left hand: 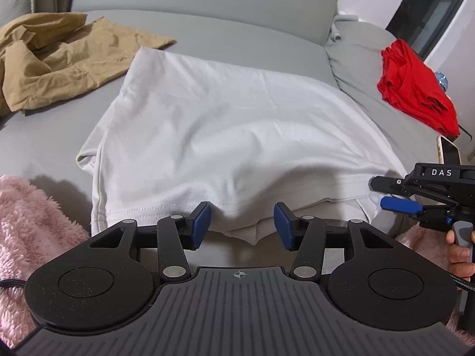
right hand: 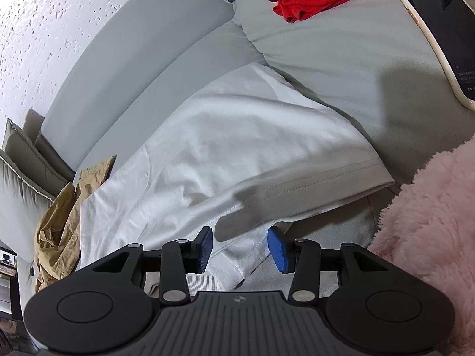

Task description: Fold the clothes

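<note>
I see the grey sofa (left hand: 207, 38) filling both views, and spread across its seat lies the white T-shirt (left hand: 225, 124), folded over on itself with its hemmed edge nearest me. Tan trousers (left hand: 56, 59) lie crumpled beyond it and a red garment (left hand: 415, 89) sits on the armrest. My left gripper (left hand: 242, 227) and right gripper (right hand: 239, 247) both have fingers spread wide around the shirt's near edge, holding nothing.

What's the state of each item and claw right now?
Left claw: open, at white shirt's near edge.
Right claw: open, over the hem.
White shirt: partly folded, flat on sofa.
Red garment: folded.
Tan garment: crumpled, unfolded.
Phone: screen dark, lying on the sofa.
</note>
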